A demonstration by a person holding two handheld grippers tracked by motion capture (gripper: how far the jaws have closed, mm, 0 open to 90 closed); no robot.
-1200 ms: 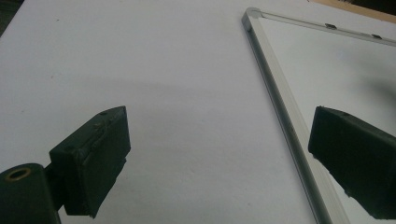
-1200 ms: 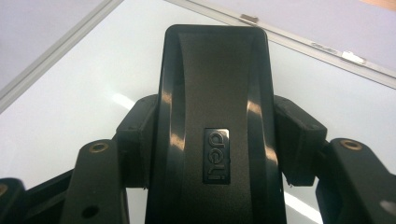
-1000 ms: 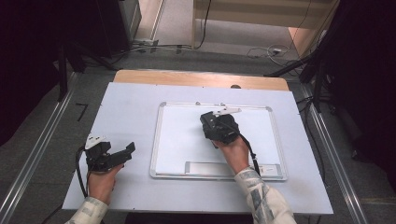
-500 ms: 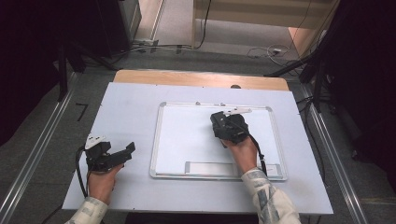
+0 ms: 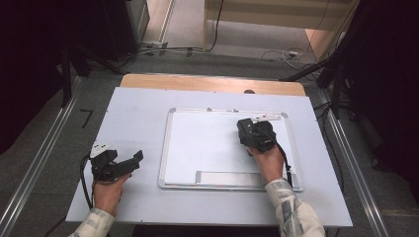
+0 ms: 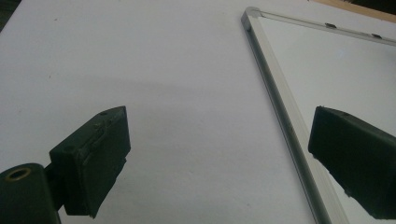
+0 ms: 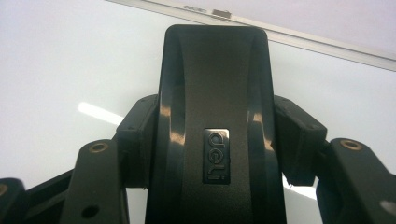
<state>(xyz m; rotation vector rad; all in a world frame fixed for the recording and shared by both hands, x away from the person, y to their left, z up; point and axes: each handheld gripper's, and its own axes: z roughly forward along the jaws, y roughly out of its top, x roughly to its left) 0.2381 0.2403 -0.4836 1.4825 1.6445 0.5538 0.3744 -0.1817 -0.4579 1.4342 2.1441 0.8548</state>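
The big pale table (image 5: pixel 133 113) took up most of the floor in front of me, and on it lay a whiteboard (image 5: pixel 207 143) flat, framed in silver, its long tray edge nearest the person. The board's surface looked clean where I could see it; any faint marks were too small for me to make out.

The right gripper (image 5: pixel 249 132) was down over the board's far right part, near the top frame rail, and its jaws were clamped on a black whiteboard eraser (image 7: pixel 217 116). In the right gripper view the eraser's glossy back stood between the pads, which pressed on both its sides. Whether its felt face actually touched the board I could not tell.

The left gripper (image 5: pixel 129 162) rested on the bare table just beside the board's left frame (image 6: pixel 280 107), jaws standing wide apart with nothing between them.

What worried me, judging the work as wiping: nothing held the board down. A firm stroke could drag it across the smooth table, since the free gripper was not on it. The eraser was also close to the top rail, so a push that way could knock it against the frame and twist it in the grip.
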